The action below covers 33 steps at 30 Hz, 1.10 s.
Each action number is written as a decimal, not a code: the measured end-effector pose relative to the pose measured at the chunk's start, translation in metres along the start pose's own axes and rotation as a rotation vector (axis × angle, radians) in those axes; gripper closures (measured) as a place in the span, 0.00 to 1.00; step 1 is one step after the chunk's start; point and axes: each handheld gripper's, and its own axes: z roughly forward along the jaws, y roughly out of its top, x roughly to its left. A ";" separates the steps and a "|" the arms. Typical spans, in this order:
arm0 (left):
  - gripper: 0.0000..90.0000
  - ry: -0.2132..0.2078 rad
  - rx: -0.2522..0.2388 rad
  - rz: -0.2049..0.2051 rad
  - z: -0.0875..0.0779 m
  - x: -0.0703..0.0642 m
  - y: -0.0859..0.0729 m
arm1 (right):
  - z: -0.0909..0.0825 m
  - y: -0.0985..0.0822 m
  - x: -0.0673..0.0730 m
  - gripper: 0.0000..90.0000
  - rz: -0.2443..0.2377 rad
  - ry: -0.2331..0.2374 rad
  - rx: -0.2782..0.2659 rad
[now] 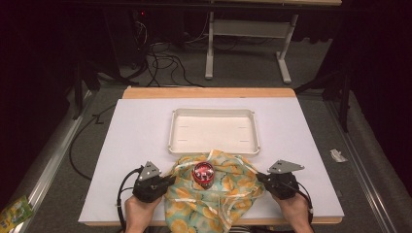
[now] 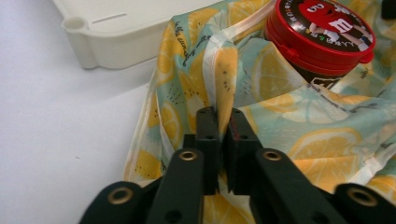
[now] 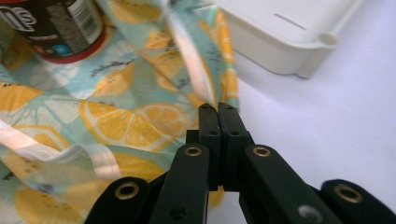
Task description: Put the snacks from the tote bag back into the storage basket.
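A cloth printed with lemon slices (image 1: 214, 194) lies bunched at the table's near edge. A candy jar with a red lid (image 1: 203, 174) stands upright on it. My left gripper (image 1: 172, 178) is at the cloth's left edge, and in the left gripper view its jaws (image 2: 224, 116) are pinched on a fold of the cloth (image 2: 289, 116), with the jar (image 2: 322, 32) beyond. My right gripper (image 1: 259, 177) is at the cloth's right edge. There the right gripper view has the jaws (image 3: 218, 109) pressed together on the hem of the cloth (image 3: 116, 116), near the jar (image 3: 60, 28).
An empty white tray (image 1: 214, 131) sits just behind the cloth, its corners close to both grippers (image 2: 121, 32) (image 3: 289, 42). The white table top (image 1: 136, 145) stretches left and right of it. Cables and a table frame lie on the floor beyond.
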 end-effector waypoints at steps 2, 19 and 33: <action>0.99 0.021 0.002 0.014 -0.001 0.000 0.001 | -0.003 -0.001 -0.005 1.00 0.009 -0.013 -0.008; 0.99 0.141 0.021 0.066 -0.005 0.014 0.014 | -0.001 -0.009 -0.025 1.00 0.044 -0.071 -0.007; 0.48 0.075 -0.022 -0.045 -0.002 0.003 0.012 | 0.003 -0.012 -0.023 1.00 0.048 -0.061 -0.015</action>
